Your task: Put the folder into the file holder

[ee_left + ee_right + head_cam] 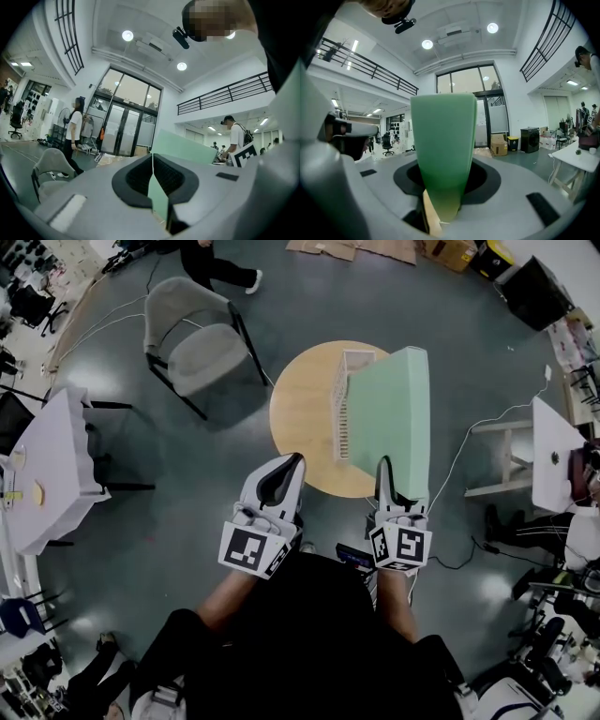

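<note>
A pale green folder [394,413] hangs over the right side of the round wooden table [305,418], held by its near edge. My right gripper [392,491] is shut on it. The right gripper view shows the folder [443,140] rising upright from between the jaws of that gripper [443,190]. A light slatted file holder [349,395] stands on the table, just left of the folder and close against it. My left gripper [279,476] hovers at the table's near edge with its jaws shut on nothing. In the left gripper view the tips of this gripper [152,161] meet, with the folder [187,147] beyond them.
A grey chair [202,343] stands on the floor to the table's far left. White tables sit at the left [47,465] and at the right [553,451]. A white cable [469,442] trails across the floor on the right. People stand further off in the room.
</note>
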Motion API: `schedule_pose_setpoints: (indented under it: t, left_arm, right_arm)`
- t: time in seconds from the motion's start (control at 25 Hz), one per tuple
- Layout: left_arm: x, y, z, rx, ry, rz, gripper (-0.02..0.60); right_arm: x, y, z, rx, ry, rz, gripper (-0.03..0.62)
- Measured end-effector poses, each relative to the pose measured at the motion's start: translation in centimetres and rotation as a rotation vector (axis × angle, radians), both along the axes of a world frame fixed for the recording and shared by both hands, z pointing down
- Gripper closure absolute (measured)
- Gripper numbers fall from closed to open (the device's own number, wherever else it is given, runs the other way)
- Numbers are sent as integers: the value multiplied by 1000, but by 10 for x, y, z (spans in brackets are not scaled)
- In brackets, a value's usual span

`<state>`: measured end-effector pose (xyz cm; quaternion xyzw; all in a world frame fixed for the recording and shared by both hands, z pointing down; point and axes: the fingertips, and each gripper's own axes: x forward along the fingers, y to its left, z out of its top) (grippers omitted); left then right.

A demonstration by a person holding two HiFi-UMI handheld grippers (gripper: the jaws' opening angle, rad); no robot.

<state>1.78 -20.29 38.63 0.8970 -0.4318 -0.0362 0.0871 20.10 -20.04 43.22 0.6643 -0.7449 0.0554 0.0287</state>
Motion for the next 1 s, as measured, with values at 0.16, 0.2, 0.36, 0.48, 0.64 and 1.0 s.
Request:
schedule_pose_setpoints:
  t: [0.16, 0.2, 0.36, 0.48, 0.64, 1.0]
  left_arm:
    - [2, -12, 1, -4, 0, 16, 571]
    - [2, -13, 1, -5, -1, 19, 571]
    - [0, -20, 4, -8, -2, 29, 571]
    - [0, -26, 5, -13, -3, 34, 571]
    - [0, -30, 6, -17, -3, 38, 571]
    - [2, -34, 8, -22, -5, 42, 571]
  right_arm:
    - [-1, -10, 4, 7, 12, 2, 444]
    - [-2, -11, 6, 10, 13, 1, 444]
    - [-7, -16, 13, 15, 30, -9, 444]
    - [-9, -21, 19, 8, 31, -11, 444]
    - [-9, -23, 27, -5, 31, -9, 444]
    - [-7, -27, 43, -12, 41, -12, 445]
